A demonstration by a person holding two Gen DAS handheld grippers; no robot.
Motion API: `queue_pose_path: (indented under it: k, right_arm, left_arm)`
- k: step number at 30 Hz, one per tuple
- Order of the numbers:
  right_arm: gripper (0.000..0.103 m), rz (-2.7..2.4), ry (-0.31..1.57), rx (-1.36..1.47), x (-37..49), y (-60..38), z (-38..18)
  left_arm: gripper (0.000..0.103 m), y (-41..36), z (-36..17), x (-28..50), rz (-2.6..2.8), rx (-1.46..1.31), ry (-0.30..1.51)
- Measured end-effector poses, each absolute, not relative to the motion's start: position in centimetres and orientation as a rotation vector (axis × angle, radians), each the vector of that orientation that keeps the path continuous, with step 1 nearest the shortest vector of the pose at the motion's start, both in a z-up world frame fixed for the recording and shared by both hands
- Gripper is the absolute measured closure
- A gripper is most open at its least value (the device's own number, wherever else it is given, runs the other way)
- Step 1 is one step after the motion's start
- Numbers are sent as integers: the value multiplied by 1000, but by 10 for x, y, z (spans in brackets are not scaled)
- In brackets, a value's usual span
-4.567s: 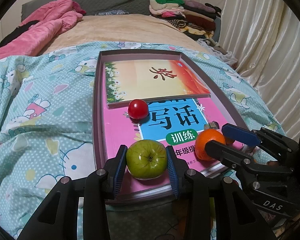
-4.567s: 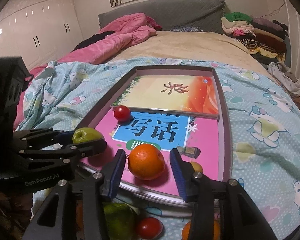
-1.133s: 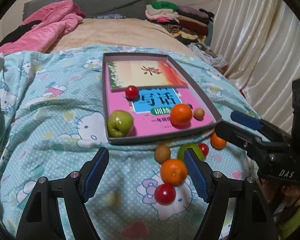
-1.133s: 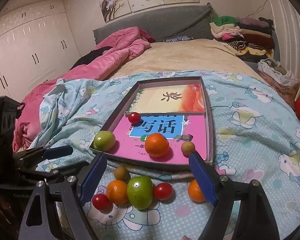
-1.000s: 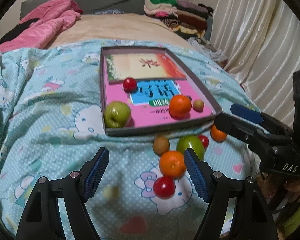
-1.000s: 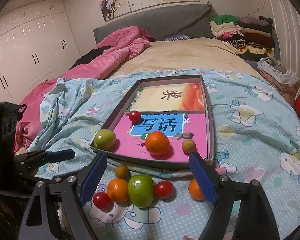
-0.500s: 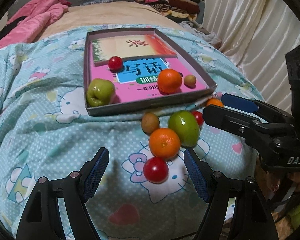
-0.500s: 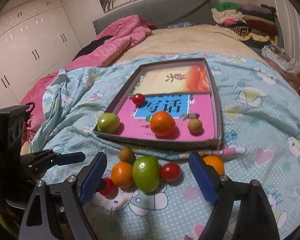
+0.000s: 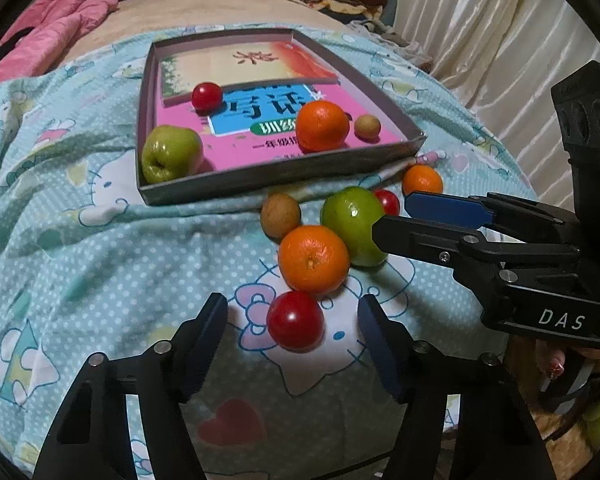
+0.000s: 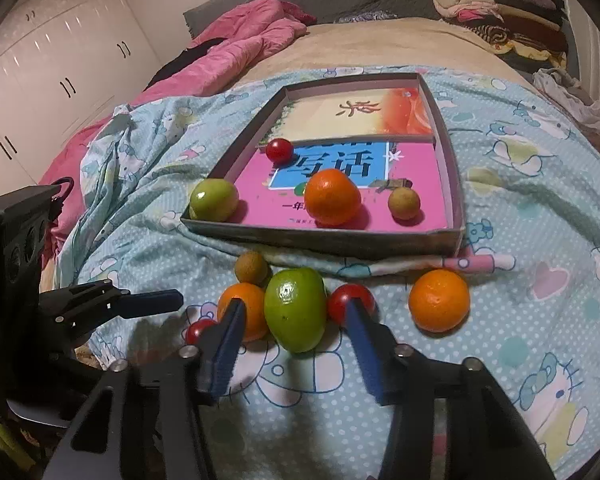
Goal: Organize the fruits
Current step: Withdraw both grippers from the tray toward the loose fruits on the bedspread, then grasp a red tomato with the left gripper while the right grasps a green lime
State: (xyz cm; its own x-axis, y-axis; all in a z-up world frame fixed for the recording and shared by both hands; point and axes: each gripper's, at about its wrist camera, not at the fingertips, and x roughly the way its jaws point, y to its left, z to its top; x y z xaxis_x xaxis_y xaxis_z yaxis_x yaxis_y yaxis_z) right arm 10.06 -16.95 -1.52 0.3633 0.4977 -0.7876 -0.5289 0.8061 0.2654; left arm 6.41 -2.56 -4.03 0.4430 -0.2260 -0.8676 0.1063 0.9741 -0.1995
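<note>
A shallow grey box (image 9: pixel 284 178) (image 10: pixel 320 240) on the bed holds a green apple (image 9: pixel 171 154), a cherry tomato (image 9: pixel 207 97), an orange (image 9: pixel 322 125) and a small brown fruit (image 9: pixel 367 126). In front of it lie loose fruits. My left gripper (image 9: pixel 292 322) is open with a red tomato (image 9: pixel 295 320) between its fingers; an orange (image 9: pixel 313 259) lies just beyond. My right gripper (image 10: pixel 294 320) is open around a green apple (image 10: pixel 296 308), flanked by an orange (image 10: pixel 242 312) and a tomato (image 10: pixel 350 300).
A second loose orange (image 10: pixel 439 300) lies to the right, and a brown fruit (image 10: pixel 252 267) sits by the box front. A pink pen (image 10: pixel 480 263) pokes out under the box. Pink bedding (image 10: pixel 240 52) and piled clothes (image 10: pixel 500 8) lie behind. Curtains (image 9: pixel 500 40) hang at right.
Both grippers have moved down and forward to the loose fruits. The left now brackets the red tomato and the right brackets the green apple, with jaws narrower than before.
</note>
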Motion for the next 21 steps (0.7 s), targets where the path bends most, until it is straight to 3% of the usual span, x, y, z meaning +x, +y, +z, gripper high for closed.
queue_pose_path:
  k: [8, 10, 21]
  right_arm:
    - [58, 671, 1038, -21, 101, -169, -22]
    - [60, 675, 1047, -17, 102, -169, -23]
    - [64, 674, 1072, -29, 104, -164, -31]
  left_arm:
    - [40, -28, -43, 65, -217, -123, 1108]
    - [46, -29, -44, 66, -220, -120, 1114]
    - [51, -32, -51, 68, -215, -104, 1140]
